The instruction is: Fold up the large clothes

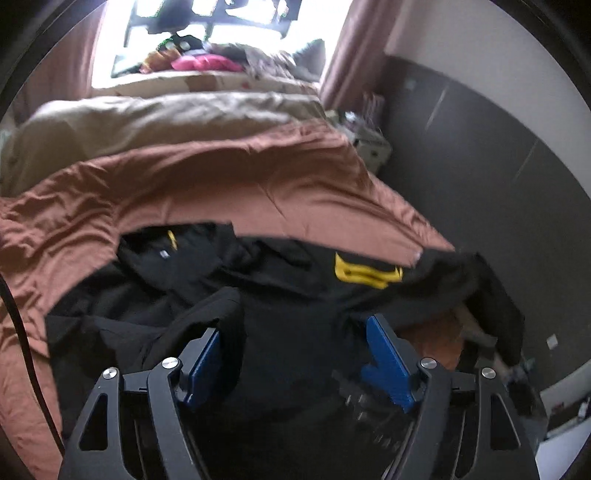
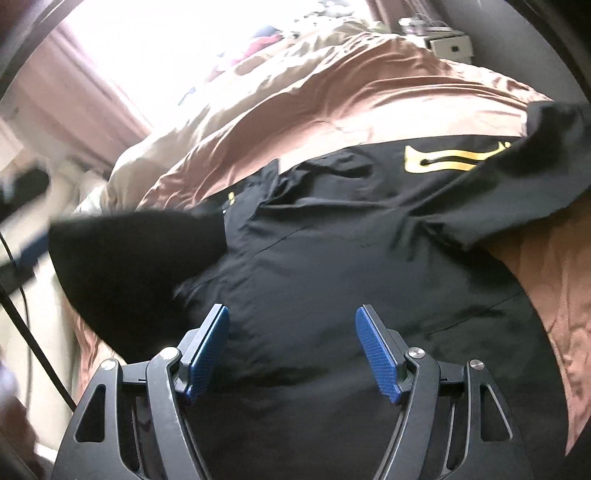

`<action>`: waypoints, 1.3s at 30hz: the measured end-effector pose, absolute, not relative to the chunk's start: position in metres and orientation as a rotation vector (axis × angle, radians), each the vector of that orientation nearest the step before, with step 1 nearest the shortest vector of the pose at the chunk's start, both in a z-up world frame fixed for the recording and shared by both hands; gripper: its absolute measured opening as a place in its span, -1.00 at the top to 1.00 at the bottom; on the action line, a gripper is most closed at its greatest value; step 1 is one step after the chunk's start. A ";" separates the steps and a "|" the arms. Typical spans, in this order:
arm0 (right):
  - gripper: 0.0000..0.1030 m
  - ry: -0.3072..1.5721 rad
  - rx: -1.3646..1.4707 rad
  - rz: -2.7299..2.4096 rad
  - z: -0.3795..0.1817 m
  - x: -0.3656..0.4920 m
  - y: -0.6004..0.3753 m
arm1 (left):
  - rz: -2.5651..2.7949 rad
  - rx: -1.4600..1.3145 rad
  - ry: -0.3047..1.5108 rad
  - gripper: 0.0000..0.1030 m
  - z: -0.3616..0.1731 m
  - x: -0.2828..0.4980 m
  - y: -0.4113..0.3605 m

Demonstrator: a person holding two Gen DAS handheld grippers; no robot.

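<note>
A bed under a rumpled rust-brown satin cover (image 1: 229, 184) carries a black, yellow-patched shirt (image 2: 332, 240) at its near edge. Both the left gripper (image 1: 295, 354) and right gripper (image 2: 291, 347) are spread, empty. Light, limp, probably slippery: pinch hem corners.

Bright window (image 1: 207, 22) behind a bed (image 1: 184, 177) (pink curtains (image 1: 354, 55)).

I note a rumpled brown bedspread (image 1: 229, 177), a beige duvet (image 1: 147, 122) beyond it, pink curtains (image 1: 354, 55) and a bright window (image 1: 207, 33).
</note>
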State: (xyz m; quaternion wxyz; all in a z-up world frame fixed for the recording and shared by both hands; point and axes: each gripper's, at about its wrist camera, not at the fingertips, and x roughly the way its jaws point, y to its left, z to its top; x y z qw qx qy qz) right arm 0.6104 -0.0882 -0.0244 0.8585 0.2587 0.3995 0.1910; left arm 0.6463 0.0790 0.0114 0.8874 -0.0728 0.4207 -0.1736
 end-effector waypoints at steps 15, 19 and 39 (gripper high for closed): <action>-0.35 0.814 0.557 0.386 -0.026 0.619 -0.105 | -0.442 -0.367 1.049 -0.87 -0.060 0.605 0.114; -0.35 0.803 0.537 0.386 -0.027 0.617 -0.104 | -0.402 -0.451 1.060 -0.88 -0.088 0.581 0.138; -0.35 0.789 0.231 0.576 -0.018 0.610 -0.015 | 0.227 -0.567 0.827 -0.31 -0.129 0.496 0.280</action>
